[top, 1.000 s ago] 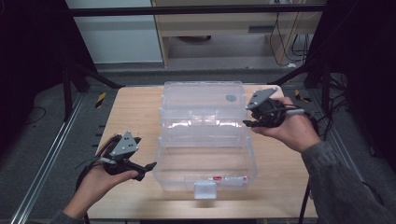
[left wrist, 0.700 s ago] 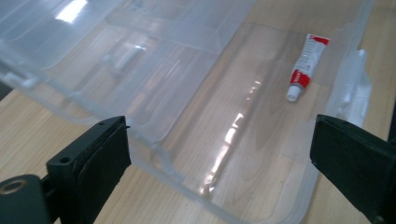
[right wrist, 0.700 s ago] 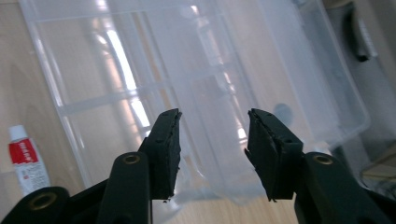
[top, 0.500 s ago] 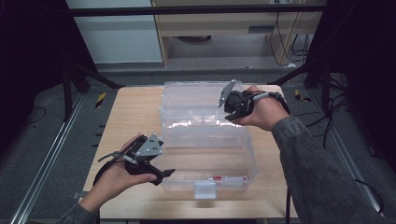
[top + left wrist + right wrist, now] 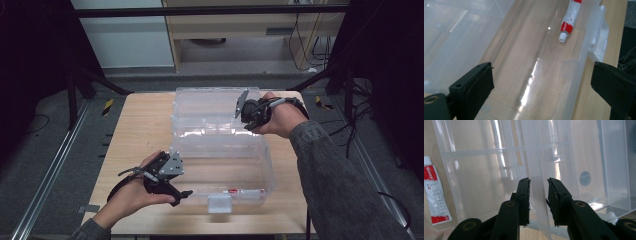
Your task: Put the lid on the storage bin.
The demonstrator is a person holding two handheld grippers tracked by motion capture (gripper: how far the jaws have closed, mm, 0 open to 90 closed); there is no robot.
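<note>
While the big clear plastic storage box (image 5: 222,165) sits open mid-table, its see-through lid (image 5: 210,107) thrown back toward 12 o'clock, closing it looks barely started. The right gripper (image 5: 248,116) has just been closing its jaws around the lid's thin edge, though I can't tell if they pinch it yet. The left gripper (image 5: 172,186), jaws wide apart, hovers at the box's 8 o'clock corner. A red-and-white tube (image 5: 570,17) lies inside; swinging the lid over and latching remains.
</note>
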